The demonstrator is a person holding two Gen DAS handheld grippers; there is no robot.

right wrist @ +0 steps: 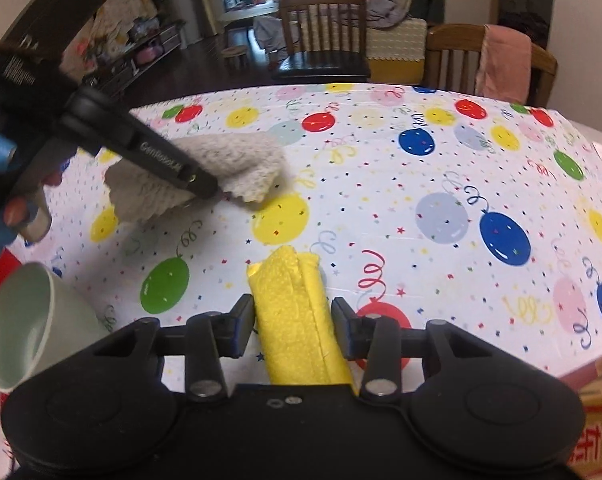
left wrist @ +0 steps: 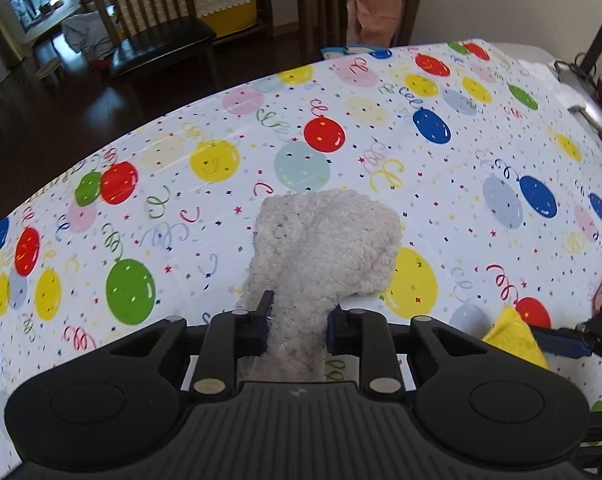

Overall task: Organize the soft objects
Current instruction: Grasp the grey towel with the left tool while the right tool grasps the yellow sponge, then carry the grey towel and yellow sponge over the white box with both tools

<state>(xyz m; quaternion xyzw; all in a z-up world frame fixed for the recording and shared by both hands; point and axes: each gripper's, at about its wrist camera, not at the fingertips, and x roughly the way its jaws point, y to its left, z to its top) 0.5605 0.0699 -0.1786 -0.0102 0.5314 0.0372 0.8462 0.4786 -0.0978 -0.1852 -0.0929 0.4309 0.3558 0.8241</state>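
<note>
White fluffy cloth pinched in left claw; yellow cloth clamped in right claw, lower centre, over desk.

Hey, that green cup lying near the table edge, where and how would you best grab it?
Probably by the rim. The green cup lies tipped with its mouth open toward the camera, so one finger could slip inside and one outside the upper wall, coming from above. No handle shows.

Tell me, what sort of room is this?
Most likely a home dining and living area: a table under a balloon-print plastic tablecloth, slatted wooden dining chairs around it, and a cushioned sofa heaped with blankets behind, near a large window.
</note>
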